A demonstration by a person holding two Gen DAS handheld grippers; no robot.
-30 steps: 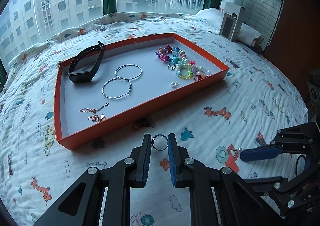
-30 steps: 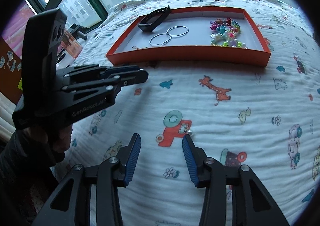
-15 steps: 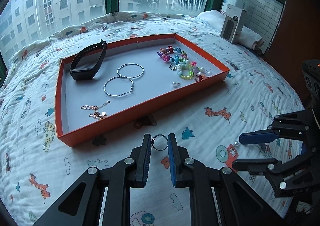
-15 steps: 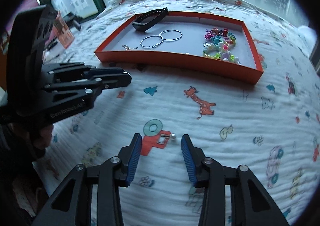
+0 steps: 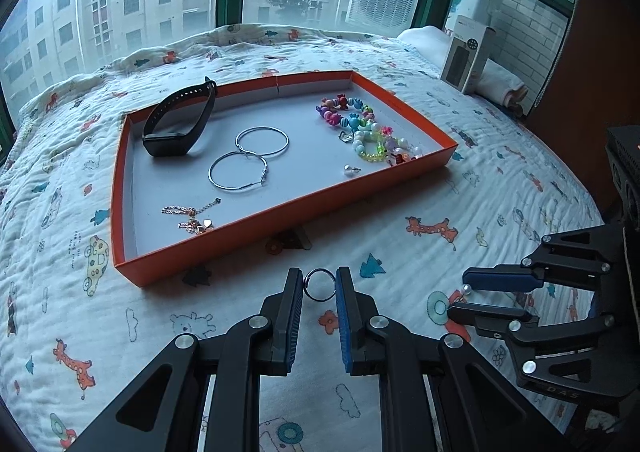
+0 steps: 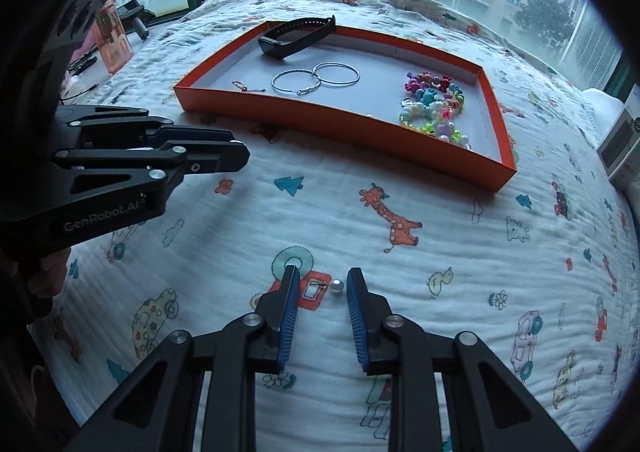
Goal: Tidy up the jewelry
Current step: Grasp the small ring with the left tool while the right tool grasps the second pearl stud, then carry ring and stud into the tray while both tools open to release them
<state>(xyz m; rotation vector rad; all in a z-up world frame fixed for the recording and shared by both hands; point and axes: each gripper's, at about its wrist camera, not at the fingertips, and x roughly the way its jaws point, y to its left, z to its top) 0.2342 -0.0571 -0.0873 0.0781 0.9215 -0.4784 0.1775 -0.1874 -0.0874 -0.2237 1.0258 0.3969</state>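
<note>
The left gripper [image 5: 319, 289] is pinching a thin metal ring [image 5: 320, 284] between ribbed blue pads. The right gripper [image 6: 323, 289] is closing around a round pearl earring [image 6: 337, 286] lying on the quilted bedspread [image 6: 440, 236], pads not yet touching it. Beyond, the orange cardboard tray [image 5: 248, 226] is holding wire hoops [image 5: 250, 158], glossy beads [image 5: 362, 128] and a rubbery black band [image 5: 180, 124] at its far-left corner.

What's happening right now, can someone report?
Left gripper shut on a ring. Right gripper closing around a pearl earring on the bedspread, not yet pinched. Nothing blocking the orange tray.
</note>
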